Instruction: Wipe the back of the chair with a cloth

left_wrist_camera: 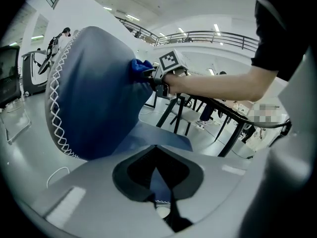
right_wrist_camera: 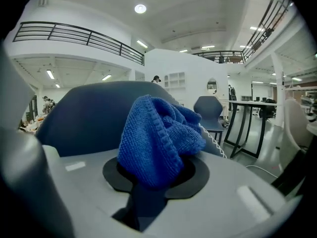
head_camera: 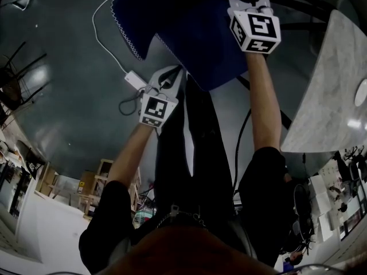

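Blue knitted cloth [right_wrist_camera: 158, 138] pressed to the back of a blue chair [head_camera: 189, 27], the chair's edge pinched in the other gripper.

The right gripper [right_wrist_camera: 143, 202] has its jaws clamped on the cloth, which bunches up out of them. In the left gripper view the cloth touches the rounded back shell beside its white zigzag stitching [left_wrist_camera: 55, 103]. The left gripper [left_wrist_camera: 161, 207] has its jaws closed almost together on a thin blue edge of the chair with the same white stitching. In the head view the left gripper sits lower, at the chair's near edge, and the right gripper reaches higher up, the two well apart. A marble-patterned tabletop [head_camera: 327, 90] lies to the right. A white cable with a power adapter [head_camera: 135, 80] lies on the grey floor left of the chair.
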Demonstrator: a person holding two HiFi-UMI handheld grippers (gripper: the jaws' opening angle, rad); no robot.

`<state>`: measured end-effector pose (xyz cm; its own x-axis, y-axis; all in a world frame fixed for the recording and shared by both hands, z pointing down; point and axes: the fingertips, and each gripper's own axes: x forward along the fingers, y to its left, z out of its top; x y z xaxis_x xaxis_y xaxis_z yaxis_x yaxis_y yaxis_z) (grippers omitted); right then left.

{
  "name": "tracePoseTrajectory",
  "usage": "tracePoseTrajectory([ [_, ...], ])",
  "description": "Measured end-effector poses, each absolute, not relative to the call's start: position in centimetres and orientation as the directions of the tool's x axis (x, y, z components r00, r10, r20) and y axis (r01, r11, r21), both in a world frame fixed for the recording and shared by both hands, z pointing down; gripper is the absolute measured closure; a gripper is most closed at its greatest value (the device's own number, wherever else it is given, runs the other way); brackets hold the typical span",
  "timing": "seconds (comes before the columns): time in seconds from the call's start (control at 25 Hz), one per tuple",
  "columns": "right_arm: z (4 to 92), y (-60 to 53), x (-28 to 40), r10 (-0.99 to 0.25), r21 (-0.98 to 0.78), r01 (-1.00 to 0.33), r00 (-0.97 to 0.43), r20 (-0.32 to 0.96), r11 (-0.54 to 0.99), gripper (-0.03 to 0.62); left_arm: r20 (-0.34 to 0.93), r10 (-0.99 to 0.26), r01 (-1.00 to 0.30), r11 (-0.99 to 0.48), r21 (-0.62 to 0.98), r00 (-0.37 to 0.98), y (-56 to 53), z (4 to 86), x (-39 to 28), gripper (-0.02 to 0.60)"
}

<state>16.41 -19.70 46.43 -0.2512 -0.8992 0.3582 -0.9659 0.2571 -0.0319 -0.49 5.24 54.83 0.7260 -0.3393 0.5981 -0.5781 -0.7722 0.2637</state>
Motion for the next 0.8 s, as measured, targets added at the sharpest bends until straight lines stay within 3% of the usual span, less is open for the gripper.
tracePoseTrajectory([
  [0.8,56.0,-18.1,19.0,-0.825,-0.021,-0.984,-0.161,0.542,0.179,0.48,0.603,-0.331,-0.58,-0.765,0.278,0.726,5.3,55.7,0.1,0.571],
])
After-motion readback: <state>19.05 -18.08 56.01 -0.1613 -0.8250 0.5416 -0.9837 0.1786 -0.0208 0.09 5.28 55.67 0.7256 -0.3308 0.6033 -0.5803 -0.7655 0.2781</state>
